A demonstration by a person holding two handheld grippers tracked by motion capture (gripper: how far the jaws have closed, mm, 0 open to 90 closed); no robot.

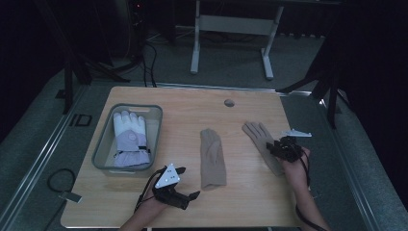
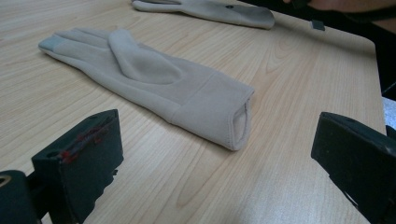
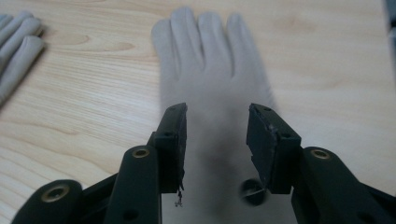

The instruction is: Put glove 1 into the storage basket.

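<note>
Soft knit glove [image 3: 212,84] lies limp under our half-open, empty right gripper [image 3: 216,140]; we'd pinch its cuff; left gripper [image 2: 224,163] wide open, empty

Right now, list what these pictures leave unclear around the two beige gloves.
- Right glove cuff: right gripper view, cut off by the bottom edge and blurred behind the right gripper.
- Whether that gripper's fingers touch the glove: cannot tell.
- Far glove: left gripper view, fingertips cut by the top edge.

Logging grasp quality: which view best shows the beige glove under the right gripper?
The right gripper view: the right-hand beige glove lies flat directly beneath the open right gripper. The high view shows that glove small and partly covered; the left gripper view catches it at the top edge.
</note>
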